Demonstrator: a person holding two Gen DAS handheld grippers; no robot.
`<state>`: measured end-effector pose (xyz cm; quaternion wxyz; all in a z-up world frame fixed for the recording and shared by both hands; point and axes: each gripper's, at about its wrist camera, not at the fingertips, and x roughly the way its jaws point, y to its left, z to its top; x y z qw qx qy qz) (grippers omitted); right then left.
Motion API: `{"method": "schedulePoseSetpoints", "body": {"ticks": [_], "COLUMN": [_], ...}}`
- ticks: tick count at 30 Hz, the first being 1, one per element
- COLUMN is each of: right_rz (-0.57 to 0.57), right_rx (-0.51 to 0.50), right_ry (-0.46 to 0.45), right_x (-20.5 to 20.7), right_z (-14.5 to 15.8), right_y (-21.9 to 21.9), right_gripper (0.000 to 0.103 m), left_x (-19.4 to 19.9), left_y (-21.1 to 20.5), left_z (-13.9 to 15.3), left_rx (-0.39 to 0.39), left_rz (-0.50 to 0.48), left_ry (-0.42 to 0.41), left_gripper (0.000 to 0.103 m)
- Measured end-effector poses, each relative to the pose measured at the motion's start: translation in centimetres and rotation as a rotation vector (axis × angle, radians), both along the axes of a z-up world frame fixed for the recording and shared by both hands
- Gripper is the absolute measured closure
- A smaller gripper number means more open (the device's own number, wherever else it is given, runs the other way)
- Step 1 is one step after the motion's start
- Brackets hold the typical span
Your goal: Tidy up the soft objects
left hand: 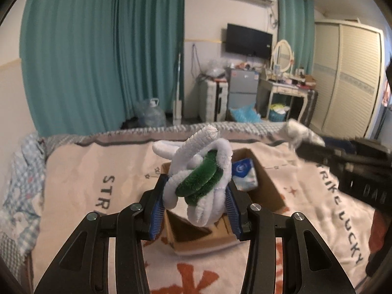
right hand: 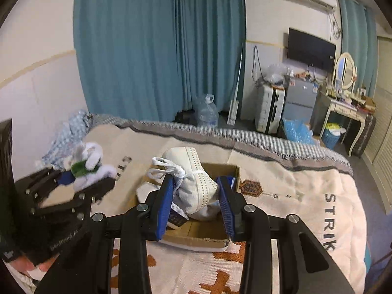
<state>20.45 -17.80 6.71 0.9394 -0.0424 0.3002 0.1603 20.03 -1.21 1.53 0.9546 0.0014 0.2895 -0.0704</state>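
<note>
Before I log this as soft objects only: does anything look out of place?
Yes. The right gripper holds a white sneaker over the cardboard box, hardly a soft item. The left gripper holds a white-and-green plush toy, which fits.

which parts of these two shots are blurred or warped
Left wrist view: the plush toy is sharp, the right gripper smeared, the curtains bowed by fisheye. Right wrist view: the white shoe is crisp, the left gripper blurred.
</note>
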Motion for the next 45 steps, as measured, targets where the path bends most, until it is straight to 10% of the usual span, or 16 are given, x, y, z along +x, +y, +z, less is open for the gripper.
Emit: {"method": "schedulePoseSetpoints", "body": {"ticks": [15,19,23,31,45], "right_rz": [-0.01,-0.032,-0.053,-0.11,-0.095], "right_rx": [0.062,0.108,0.136,0.111,0.093], "right_ry": [0.147,0.135,0.136,0.044,-0.298], "right_x": [9.4,10.0,9.7,5.5,-12.4], "right_z": [-12.1,-12.2,-11.3,-4.0,15.4], "right_y": [-1.4,-2.2,-3.0,-4.3,-4.2], "right_gripper": [0.066,0.031,0.031,0.031,0.029], "left_x": [10.2,10.6,10.3,6.2,-13.5], "left_y": [-1.9,-1.8,-2.3,-2.2,-0.8], "left_z": [-7.3,-7.4,-6.8,0.2,19.6], "left_rx": [0.033,0.025,0.044,0.066,0.028], "left_rz": [-0.047,-0.042,-0.008,0.036,0.096], "left_ry": [0.117,0.104,0.084,0.027,-0.359], "left_gripper": [0.059,0.054,0.034,0.028,0.013]}}
